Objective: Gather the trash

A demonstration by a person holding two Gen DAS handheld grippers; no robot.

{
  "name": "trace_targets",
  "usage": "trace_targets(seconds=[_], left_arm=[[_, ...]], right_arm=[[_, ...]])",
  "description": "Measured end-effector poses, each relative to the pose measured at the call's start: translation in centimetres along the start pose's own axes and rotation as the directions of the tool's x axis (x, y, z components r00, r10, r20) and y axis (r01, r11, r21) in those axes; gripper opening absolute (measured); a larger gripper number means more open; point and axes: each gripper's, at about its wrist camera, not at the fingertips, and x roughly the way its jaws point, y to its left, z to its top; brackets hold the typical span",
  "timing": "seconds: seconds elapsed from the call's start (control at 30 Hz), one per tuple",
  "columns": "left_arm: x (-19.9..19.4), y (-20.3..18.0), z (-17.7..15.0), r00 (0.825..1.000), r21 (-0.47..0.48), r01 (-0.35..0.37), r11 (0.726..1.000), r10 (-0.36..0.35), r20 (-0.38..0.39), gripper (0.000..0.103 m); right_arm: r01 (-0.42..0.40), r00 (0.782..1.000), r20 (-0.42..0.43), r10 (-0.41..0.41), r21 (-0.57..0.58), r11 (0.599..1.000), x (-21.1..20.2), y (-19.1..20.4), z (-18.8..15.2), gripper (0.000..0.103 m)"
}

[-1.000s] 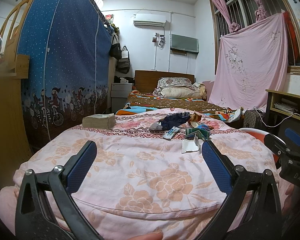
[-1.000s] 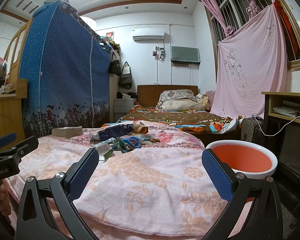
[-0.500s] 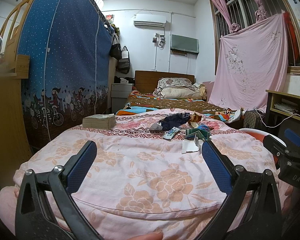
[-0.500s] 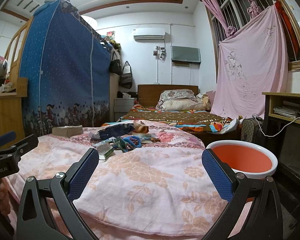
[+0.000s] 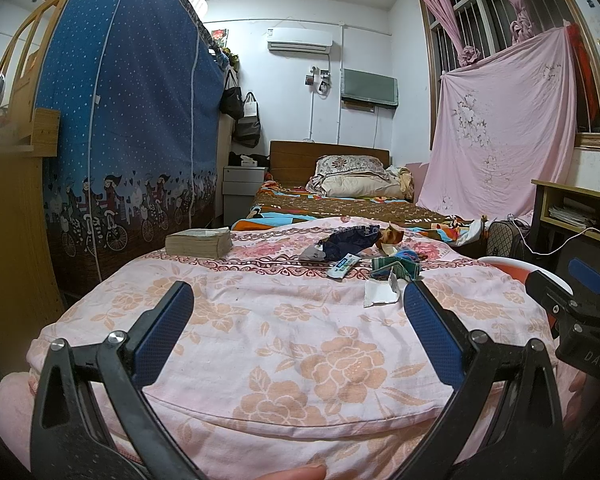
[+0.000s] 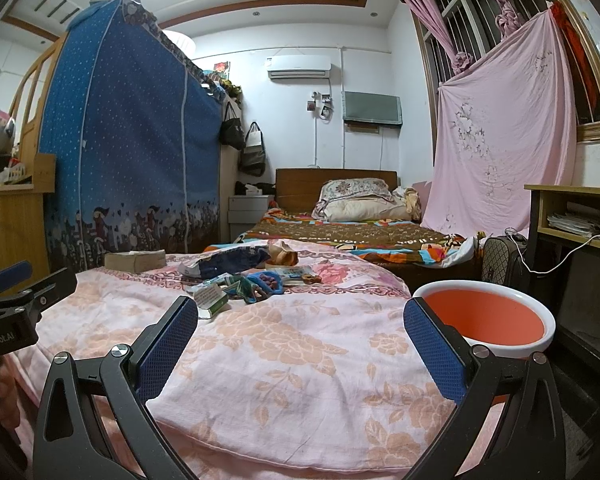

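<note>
A heap of wrappers lies on the far part of a pink floral quilt [image 5: 300, 340]: a dark blue bag [image 5: 350, 238], a white-blue wrapper [image 5: 343, 265], a green packet [image 5: 396, 266], a white paper scrap [image 5: 378, 292]. The right wrist view shows the blue bag [image 6: 234, 258], a green-white box [image 6: 212, 298] and a blue wrapper [image 6: 266, 280]. My left gripper [image 5: 298, 316] is open and empty above the quilt's near part. My right gripper [image 6: 300, 320] is open and empty, also short of the heap. An orange basin with a white rim [image 6: 484, 316] stands right of the quilt.
A thick book [image 5: 198, 242] lies at the quilt's far left. A blue fabric wardrobe [image 5: 128, 128] stands left, a second bed [image 5: 340, 204] behind, a desk [image 6: 576, 216] and a bag [image 6: 500, 256] at the right.
Both views are almost the same as before; the right gripper has risen very slightly. Both grippers stay open.
</note>
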Motion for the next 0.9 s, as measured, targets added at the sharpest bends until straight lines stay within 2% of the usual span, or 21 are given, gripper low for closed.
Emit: trace_targets(seconds=[0.8,0.9], left_arm=[[0.06,-0.01,0.05,1.000,-0.001,-0.005,1.000,0.005,-0.001,0.091],[0.06,0.08,0.28,1.000,-0.011,-0.019,1.000,0.019,0.007,0.091]], right_arm=[[-0.002,1.000,-0.003,0.002,-0.001,1.000,0.00,0.15,-0.08,0.103],[-0.027,1.000,-0.011,0.027,0.005,1.000,0.02,0.18,-0.20,0.103]])
